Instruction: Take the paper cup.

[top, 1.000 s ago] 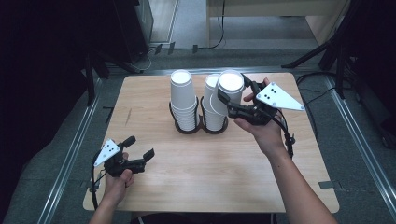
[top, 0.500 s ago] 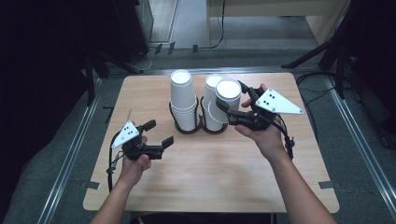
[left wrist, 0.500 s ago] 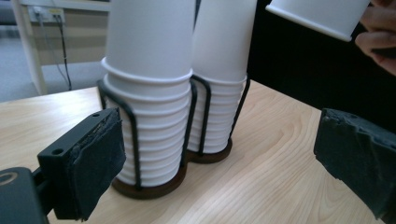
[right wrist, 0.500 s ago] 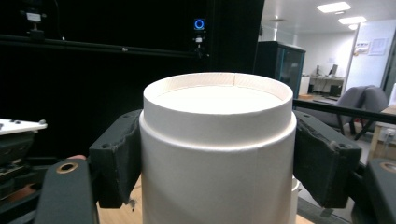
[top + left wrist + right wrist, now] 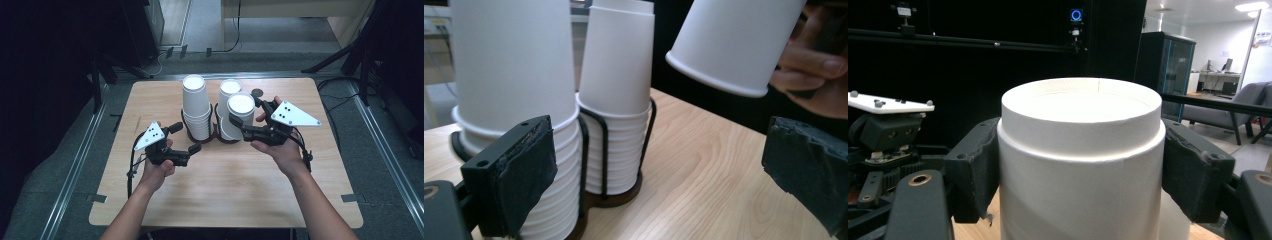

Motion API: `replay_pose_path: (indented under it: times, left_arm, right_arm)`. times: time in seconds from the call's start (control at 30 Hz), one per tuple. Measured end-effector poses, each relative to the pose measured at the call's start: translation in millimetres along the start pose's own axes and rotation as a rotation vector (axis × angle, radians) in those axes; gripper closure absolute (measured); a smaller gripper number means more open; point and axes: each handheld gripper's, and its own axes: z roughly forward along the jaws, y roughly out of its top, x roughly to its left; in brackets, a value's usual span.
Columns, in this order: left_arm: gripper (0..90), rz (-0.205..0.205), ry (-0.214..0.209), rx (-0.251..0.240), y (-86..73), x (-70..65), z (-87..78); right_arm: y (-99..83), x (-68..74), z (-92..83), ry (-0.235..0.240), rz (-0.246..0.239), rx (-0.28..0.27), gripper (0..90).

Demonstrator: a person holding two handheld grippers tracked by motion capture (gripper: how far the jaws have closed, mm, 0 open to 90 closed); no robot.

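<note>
Your right gripper [image 5: 239, 125] has its fingers clamped on an inverted paper cup [image 5: 241, 107], held tilted just off the right-hand stack [image 5: 227, 107] in the wire holder [image 5: 202, 137]. Your left gripper [image 5: 187, 137], fingers wide and empty, sits at 8 o'clock of the holder, the cup at its 2 o'clock. Open desk [image 5: 225, 190] lies toward you.

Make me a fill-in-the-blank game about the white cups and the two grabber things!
1. The right gripper is shut on one white ____.
2. The two cup stacks stand upside down in a black wire ____.
3. The left gripper has its jaws ____ and holds nothing.
4. The holder stands on a ____ table.

Missing words: cup; holder; open; wooden
</note>
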Motion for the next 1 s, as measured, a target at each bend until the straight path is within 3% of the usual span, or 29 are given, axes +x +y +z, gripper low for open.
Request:
replay_pose_path:
  times: [0.3, 0.7, 1.0]
  left_arm:
    - [1.0, 0.008, -0.046, 0.013, 0.7, -9.8, 11.5]
    - [1.0, 0.011, -0.084, 0.007, 1.1, -15.4, 16.1]
    - [1.0, 0.036, -0.107, 0.013, 5.4, -18.3, 17.0]
  right_arm:
    - [-6.0, 6.6, 5.4, 0.036, 0.01, 0.011, 24.5]
    - [-13.2, 19.7, 14.3, 0.091, 0.017, 0.033, 24.5]
    - [-16.9, 23.0, 19.2, 0.12, 0.022, 0.046, 24.5]
